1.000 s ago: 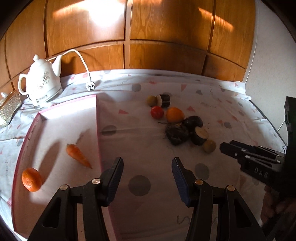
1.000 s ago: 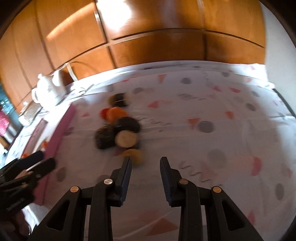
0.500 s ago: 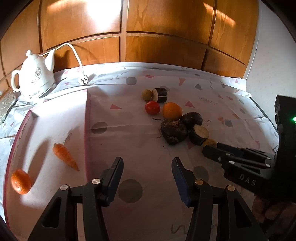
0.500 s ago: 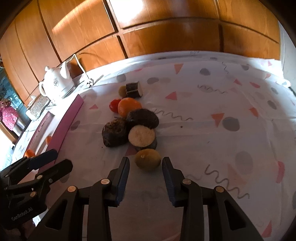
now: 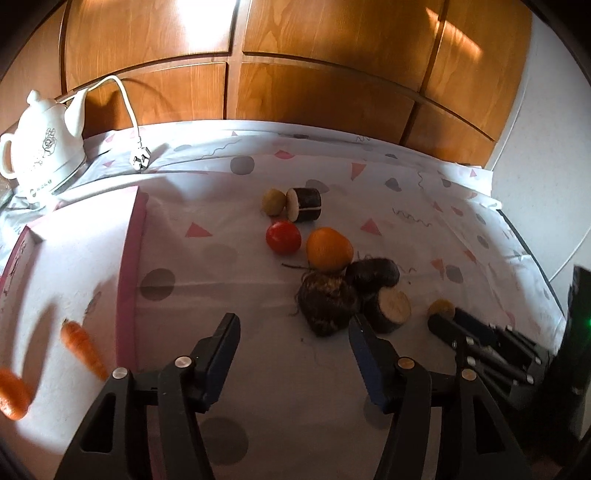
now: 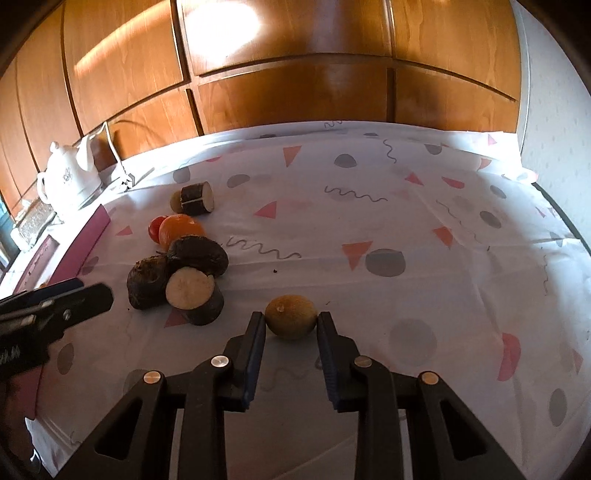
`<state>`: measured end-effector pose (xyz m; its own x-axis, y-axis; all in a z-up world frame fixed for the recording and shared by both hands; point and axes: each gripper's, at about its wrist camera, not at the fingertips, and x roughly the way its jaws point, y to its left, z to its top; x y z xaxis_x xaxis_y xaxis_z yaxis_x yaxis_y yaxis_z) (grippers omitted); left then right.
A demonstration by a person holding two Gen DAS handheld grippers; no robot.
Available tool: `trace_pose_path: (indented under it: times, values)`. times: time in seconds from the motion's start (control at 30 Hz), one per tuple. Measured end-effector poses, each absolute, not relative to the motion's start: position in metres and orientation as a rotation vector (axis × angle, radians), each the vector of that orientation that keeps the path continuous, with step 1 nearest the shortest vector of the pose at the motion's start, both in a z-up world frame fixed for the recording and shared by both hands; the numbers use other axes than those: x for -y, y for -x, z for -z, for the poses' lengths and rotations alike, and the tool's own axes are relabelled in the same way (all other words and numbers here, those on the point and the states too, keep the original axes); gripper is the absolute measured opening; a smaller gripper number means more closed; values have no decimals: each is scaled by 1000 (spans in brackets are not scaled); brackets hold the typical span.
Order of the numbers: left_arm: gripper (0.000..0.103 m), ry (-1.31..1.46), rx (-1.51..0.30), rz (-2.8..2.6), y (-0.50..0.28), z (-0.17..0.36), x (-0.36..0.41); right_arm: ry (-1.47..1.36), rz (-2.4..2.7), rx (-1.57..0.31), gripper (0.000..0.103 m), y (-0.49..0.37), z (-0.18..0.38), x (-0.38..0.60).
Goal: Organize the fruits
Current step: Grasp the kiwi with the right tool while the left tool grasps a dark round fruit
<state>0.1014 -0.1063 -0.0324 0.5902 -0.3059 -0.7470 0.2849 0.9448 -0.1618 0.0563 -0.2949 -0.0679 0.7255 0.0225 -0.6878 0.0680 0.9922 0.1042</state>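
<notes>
On the patterned desk point(image 6: 406, 206), we see the right claw point(image 6: 291, 325) pinching a yellowish-brown fruit point(image 6: 291, 316); our left claw point(image 5: 291, 332) spread, empty.

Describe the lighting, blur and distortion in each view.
Left wrist view: bright sun patches on the wood panels, carrot smeared by blur near the edge, fisheye curving the table edge. Right wrist view: sharp, sun glare on panels, kiwi side-lit.

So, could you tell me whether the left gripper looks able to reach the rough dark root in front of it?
Probably yes: the left gripper stands open, and only bare cloth separates it from the rough dark root.
</notes>
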Motion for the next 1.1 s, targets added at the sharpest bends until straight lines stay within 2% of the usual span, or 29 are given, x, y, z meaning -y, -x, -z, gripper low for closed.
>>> trace_pose_path:
  times: [0.63,0.67,0.7,0.73,1.0,1.1]
  values:
    - [63,18,-915,382,-135,55,141,-176,0,-743,29,-58,72,299]
    - [61,23,-915,387,-135,56,141,-176,0,-743,29,-58,72,299]
    - [49,30,-906,400,-134,56,140,-176,0,-743,29,-58,72,299]
    - [47,28,-901,421,-132,55,141,-175,0,-743,29,-58,72,299]
    - [46,1,-886,415,-93,50,119,-174,2,-751,29,-60,72,299]
    - [47,-71,-810,402,-75,53,118,-175,1,-753,29,-60,72,298]
